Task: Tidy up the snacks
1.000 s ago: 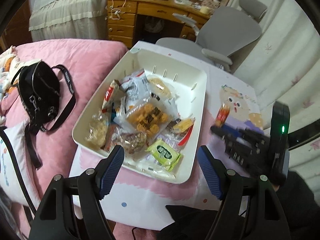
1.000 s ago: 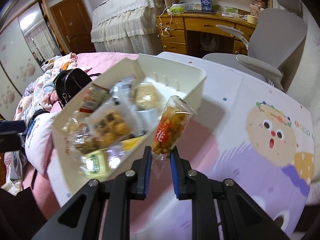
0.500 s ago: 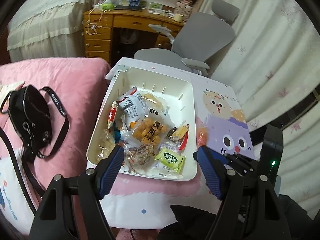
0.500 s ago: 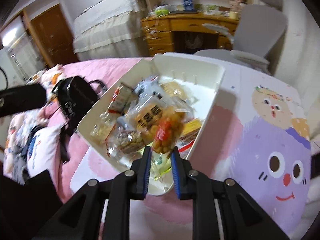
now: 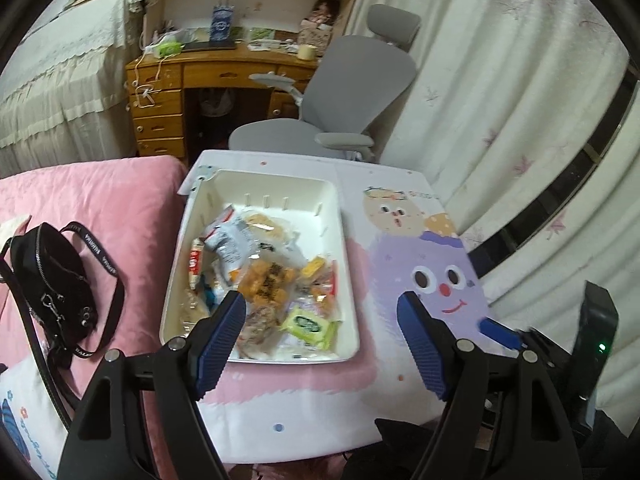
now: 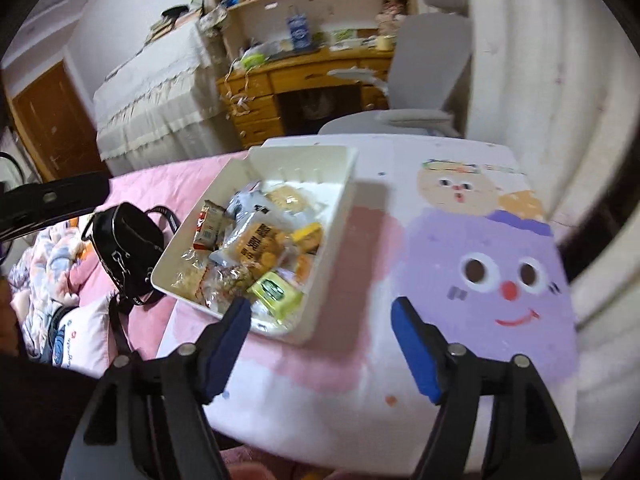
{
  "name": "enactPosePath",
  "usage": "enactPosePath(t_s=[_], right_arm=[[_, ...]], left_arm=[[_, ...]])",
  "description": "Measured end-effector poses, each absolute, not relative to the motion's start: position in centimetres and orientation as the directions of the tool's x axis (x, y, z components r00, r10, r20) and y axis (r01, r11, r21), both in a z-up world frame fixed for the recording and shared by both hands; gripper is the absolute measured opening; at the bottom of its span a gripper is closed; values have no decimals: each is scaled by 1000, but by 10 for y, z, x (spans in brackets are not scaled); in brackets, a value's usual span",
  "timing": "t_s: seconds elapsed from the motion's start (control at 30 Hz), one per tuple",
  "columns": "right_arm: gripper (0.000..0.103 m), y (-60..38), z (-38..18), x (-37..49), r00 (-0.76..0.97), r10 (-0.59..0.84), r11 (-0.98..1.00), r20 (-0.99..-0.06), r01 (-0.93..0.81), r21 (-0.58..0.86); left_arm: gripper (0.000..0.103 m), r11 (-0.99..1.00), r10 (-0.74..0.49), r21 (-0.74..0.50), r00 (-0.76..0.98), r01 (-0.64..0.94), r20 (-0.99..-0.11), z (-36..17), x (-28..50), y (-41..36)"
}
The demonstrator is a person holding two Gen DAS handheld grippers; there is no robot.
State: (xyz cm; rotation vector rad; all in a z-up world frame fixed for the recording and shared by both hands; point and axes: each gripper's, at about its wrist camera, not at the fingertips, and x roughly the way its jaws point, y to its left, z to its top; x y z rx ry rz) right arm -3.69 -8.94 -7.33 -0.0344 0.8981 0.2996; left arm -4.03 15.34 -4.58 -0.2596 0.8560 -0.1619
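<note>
your right gripper [image 6: 320,344], clamped on the orange snack packet a second ago, is opening with nothing between its jaws, the packet now in the white bin [image 6: 336,216] at frame centre; left gripper [image 5: 320,344] open, empty.

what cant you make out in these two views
- Snacks at the bottom of the bin: both views, buried under the top packets.
- Near left corner of the bin: left wrist view, covered by a finger of the left gripper.
- Print on the green packet: right wrist view, blurred and too small.
- Black bag: right wrist view, its strap runs out of sight.
- Right gripper: jaws opening, nothing between them.
</note>
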Motion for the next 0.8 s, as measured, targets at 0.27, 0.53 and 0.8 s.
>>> enactPosePath(t_s=[0.27, 0.53, 0.8], right_arm=[[100, -158, -28, -81, 617, 165, 979, -769, -194, 54], [101, -178, -16, -112, 520, 187, 950, -834, -313, 18], [101, -193, -7, -126, 495, 220, 960, -841, -261, 98]], left_arm=[[79, 945, -297, -313, 643, 93, -706, -25, -63, 87], [85, 965, -238, -247, 695, 89, -679, -16, -108, 22], [88, 987, -54, -140, 659, -79, -750, -27, -124, 5]])
